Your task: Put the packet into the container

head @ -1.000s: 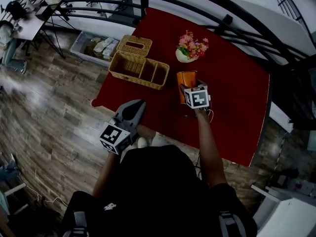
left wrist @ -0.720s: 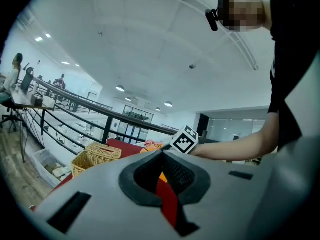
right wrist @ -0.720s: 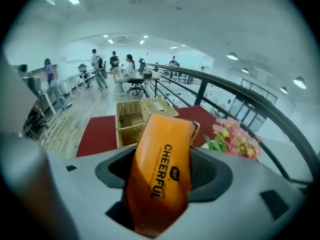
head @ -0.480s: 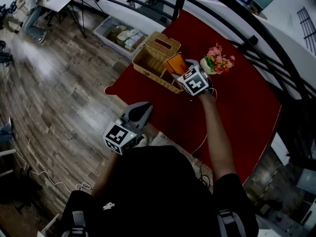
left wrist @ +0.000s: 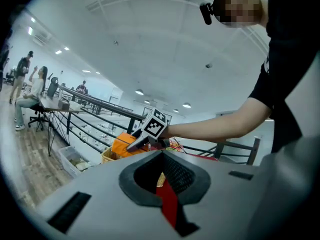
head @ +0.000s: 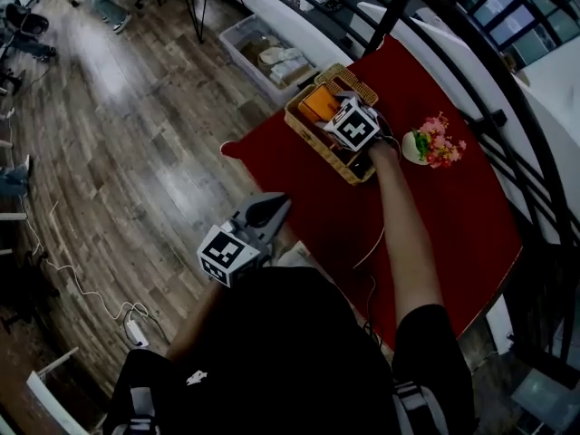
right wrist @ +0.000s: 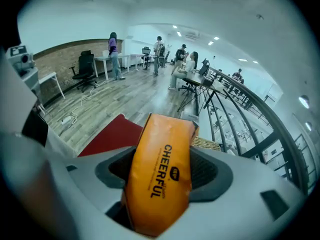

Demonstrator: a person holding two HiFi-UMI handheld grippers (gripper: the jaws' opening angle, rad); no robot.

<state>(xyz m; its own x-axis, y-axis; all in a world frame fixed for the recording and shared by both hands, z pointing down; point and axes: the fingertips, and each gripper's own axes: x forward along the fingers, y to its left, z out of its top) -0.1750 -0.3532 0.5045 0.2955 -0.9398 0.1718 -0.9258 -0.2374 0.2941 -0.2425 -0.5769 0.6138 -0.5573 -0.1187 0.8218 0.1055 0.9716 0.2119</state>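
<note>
While the right gripper (head: 333, 118) grips the orange packet (right wrist: 160, 171) with its jaws spread wide and pressing on both flat sides, the packet hangs upright over the far end of the wicker container (head: 317, 145) on the red table (head: 435, 216). Whether its lower edge touches the container cannot be told. The left gripper (left wrist: 162, 155) has its jaws closed with nothing between them, near the table's edge, well apart from the container.
</note>
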